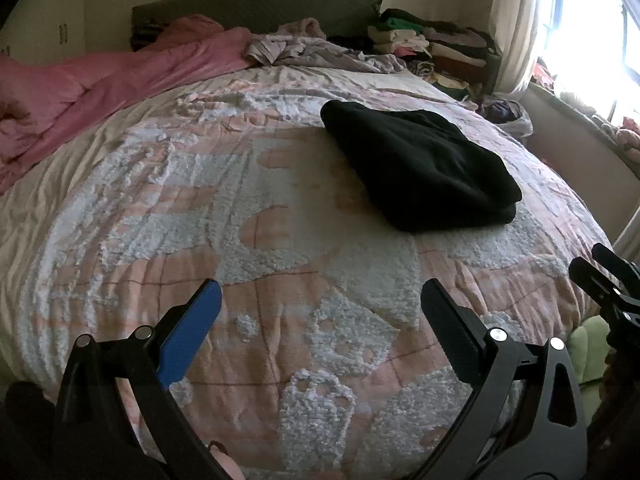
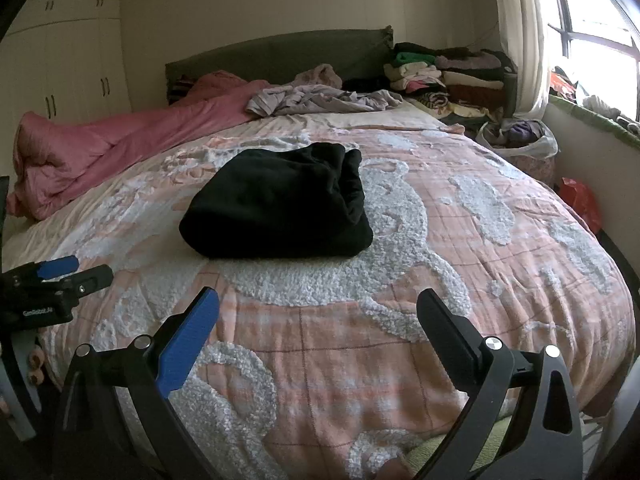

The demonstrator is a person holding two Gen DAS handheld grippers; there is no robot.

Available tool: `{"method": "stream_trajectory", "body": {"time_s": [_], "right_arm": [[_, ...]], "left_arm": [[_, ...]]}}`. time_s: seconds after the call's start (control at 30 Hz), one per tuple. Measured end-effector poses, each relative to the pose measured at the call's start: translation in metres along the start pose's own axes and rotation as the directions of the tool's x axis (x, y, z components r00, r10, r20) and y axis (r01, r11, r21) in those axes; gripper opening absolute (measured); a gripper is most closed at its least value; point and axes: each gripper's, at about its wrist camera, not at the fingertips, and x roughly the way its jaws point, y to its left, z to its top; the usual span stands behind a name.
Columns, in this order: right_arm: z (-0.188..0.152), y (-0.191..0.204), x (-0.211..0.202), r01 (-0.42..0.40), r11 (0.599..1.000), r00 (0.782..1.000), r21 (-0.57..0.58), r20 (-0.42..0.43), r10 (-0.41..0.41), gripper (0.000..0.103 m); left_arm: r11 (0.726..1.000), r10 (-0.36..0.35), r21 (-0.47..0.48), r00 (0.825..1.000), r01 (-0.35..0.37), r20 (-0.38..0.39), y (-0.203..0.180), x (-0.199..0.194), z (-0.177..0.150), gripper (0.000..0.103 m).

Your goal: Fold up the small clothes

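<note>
Black garment (image 1: pixel 420 168) lies folded on the bed (image 1: pixel 280 280), far and to the right of our left tool (image 1: pixel 320 304), which hangs spread wide and empty. Reaching from here, we risk dragging the bundle and undoing its layers.

From the right wrist, the garment (image 2: pixel 276 204) sits just left of centre, beyond our right tool (image 2: pixel 318 308), also gaping and empty. One careless pinch of a single layer could unroll it.

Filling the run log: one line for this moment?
left gripper: open, empty | right gripper: open, empty | black garment: folded on bed, untouched
</note>
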Motion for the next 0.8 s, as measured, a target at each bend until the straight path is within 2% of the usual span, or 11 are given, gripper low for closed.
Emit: {"method": "stream_trajectory", "body": {"time_s": [0.8], "right_arm": [[0.0015, 0.0004, -0.0026, 0.001, 1.000, 1.000, -0.004, 0.001, -0.001, 0.098]], "left_arm": [[1.000, 0.013, -0.001, 1.000, -0.013, 0.007, 0.0030, -0.0033, 0.0010, 0.093]]}}
